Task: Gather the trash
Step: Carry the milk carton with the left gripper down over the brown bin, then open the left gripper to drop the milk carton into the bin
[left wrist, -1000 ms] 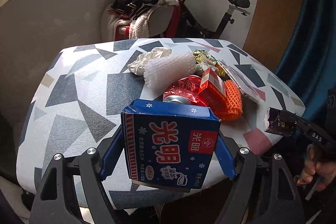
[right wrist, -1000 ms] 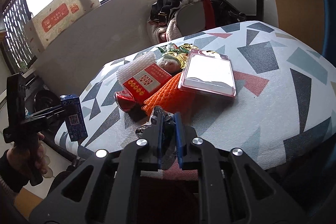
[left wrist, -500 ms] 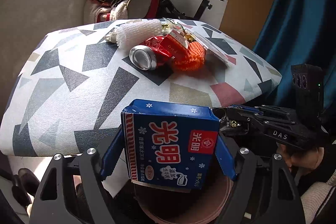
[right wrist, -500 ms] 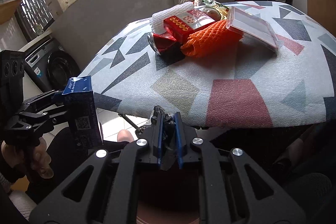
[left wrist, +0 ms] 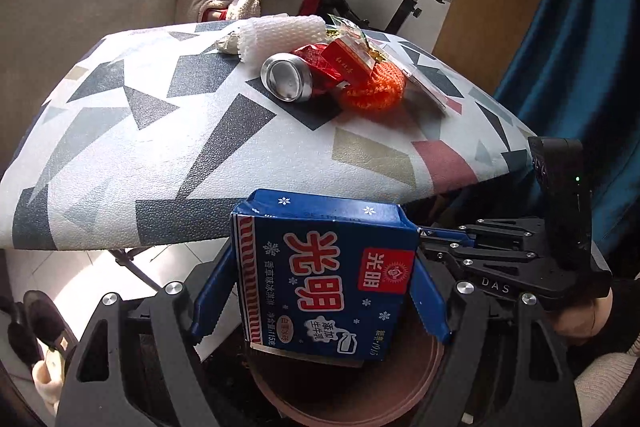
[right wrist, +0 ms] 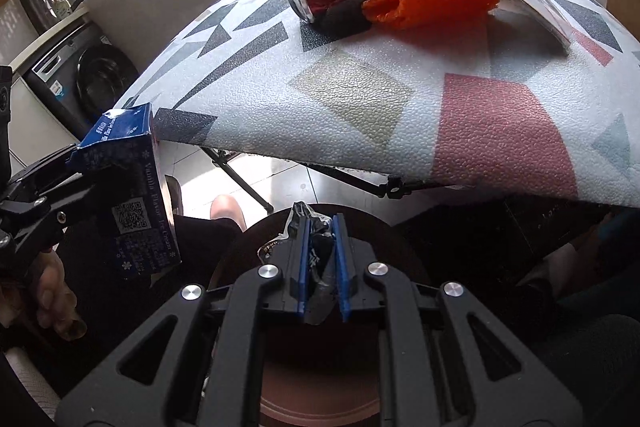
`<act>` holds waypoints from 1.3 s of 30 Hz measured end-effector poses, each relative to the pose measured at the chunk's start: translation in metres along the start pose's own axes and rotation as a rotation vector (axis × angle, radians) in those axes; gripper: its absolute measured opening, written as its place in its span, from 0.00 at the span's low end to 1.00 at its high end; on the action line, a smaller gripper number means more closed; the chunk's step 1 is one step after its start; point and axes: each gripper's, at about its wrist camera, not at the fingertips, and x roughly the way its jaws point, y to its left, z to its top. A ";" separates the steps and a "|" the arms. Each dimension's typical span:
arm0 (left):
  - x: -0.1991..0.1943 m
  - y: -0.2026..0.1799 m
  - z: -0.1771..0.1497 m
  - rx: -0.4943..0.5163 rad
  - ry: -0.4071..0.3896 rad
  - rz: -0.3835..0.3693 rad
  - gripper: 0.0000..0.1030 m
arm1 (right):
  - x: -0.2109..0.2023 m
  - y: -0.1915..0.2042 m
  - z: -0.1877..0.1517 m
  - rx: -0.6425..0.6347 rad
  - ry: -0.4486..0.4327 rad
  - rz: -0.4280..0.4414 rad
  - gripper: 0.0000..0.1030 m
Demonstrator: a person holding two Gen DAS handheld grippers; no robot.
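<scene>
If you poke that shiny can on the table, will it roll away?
Probably a little. The can lies on its side, so it could roll, but its red body looks crumpled and it is wedged against the red box and orange net, which would likely stop it.

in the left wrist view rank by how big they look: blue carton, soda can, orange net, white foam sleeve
1. blue carton, by far the largest, though it sits right at the camera in the left gripper, so nearness inflates it
2. white foam sleeve and orange net, too alike to rank
3. soda can
</scene>
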 end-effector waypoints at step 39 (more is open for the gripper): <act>0.013 0.001 -0.002 -0.014 0.036 -0.023 0.87 | -0.047 -0.041 0.008 0.171 -0.259 -0.253 0.94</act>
